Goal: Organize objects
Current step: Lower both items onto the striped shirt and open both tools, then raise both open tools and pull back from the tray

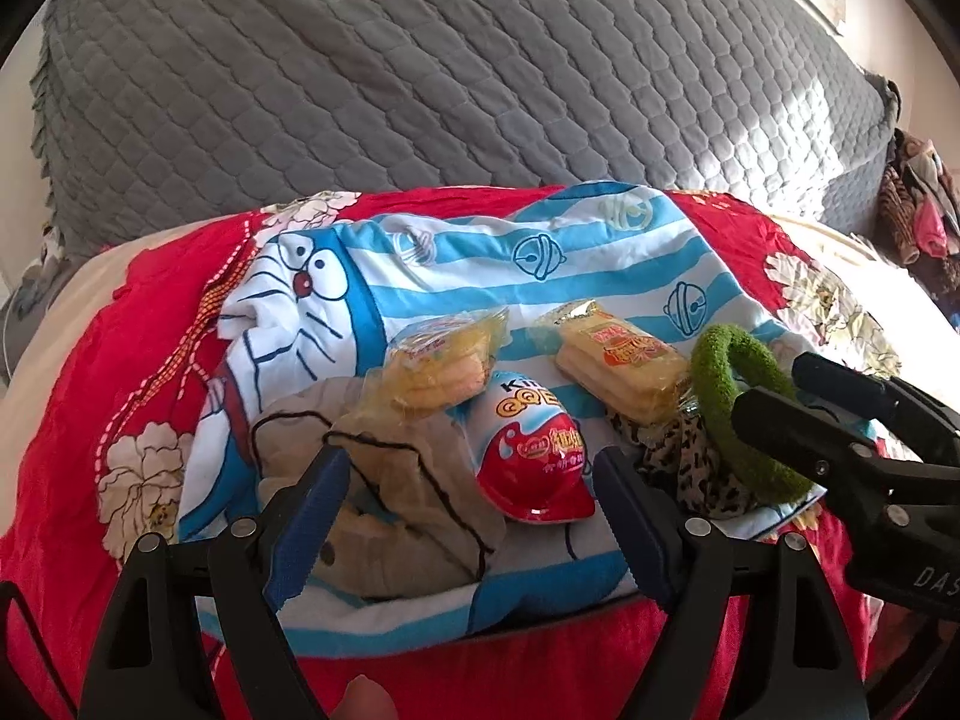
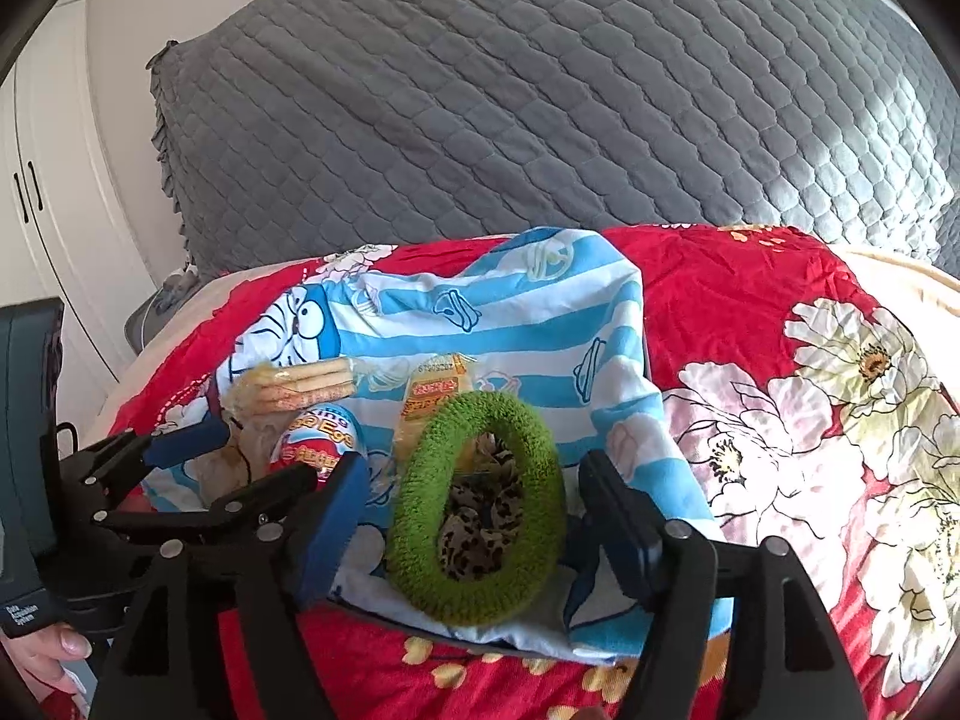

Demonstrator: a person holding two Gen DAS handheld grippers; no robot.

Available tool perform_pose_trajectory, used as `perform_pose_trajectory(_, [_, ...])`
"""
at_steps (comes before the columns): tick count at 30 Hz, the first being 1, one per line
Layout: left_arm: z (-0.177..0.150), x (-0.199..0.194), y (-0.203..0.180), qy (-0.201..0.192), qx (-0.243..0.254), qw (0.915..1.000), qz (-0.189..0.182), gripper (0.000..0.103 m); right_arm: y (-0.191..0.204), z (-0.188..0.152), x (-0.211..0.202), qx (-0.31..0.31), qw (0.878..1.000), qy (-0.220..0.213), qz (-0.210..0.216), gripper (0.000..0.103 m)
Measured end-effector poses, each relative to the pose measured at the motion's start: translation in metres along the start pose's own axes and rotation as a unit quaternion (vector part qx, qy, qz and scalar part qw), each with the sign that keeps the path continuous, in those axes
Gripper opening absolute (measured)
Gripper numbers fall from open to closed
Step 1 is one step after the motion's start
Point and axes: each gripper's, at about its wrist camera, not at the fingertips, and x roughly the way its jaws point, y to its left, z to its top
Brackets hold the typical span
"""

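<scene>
On a blue-striped cartoon cloth (image 1: 480, 276) lie a red and white chocolate egg (image 1: 534, 456), two yellow snack packets (image 1: 438, 366) (image 1: 618, 366), a beige doll coat (image 1: 384, 492), and a green fuzzy ring (image 2: 480, 510) resting on a leopard-print scrunchie (image 2: 474, 522). My left gripper (image 1: 468, 468) is open, with the egg just ahead of its blue pads and the coat under its left finger. My right gripper (image 2: 474, 468) stands open around the green ring, with a gap at each pad. The right gripper (image 1: 774, 384) also shows at the right edge of the left wrist view.
The cloth lies on a red flowered bedspread (image 2: 750, 312). Behind it rises a grey quilted cover (image 2: 540, 90). White wardrobe doors (image 2: 54, 192) stand at the left. A pile of patterned clothes (image 1: 918, 204) sits at the far right. A hand (image 2: 48, 648) holds the left gripper.
</scene>
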Motion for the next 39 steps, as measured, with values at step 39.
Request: perform_pose_trajectory(39, [-0.011,-0.09,0.018,-0.022,-0.022,0.9995,0.005,0.086,0.038,0.013,-0.08,-0.024,1.0,-0.014,-0.012,0.092])
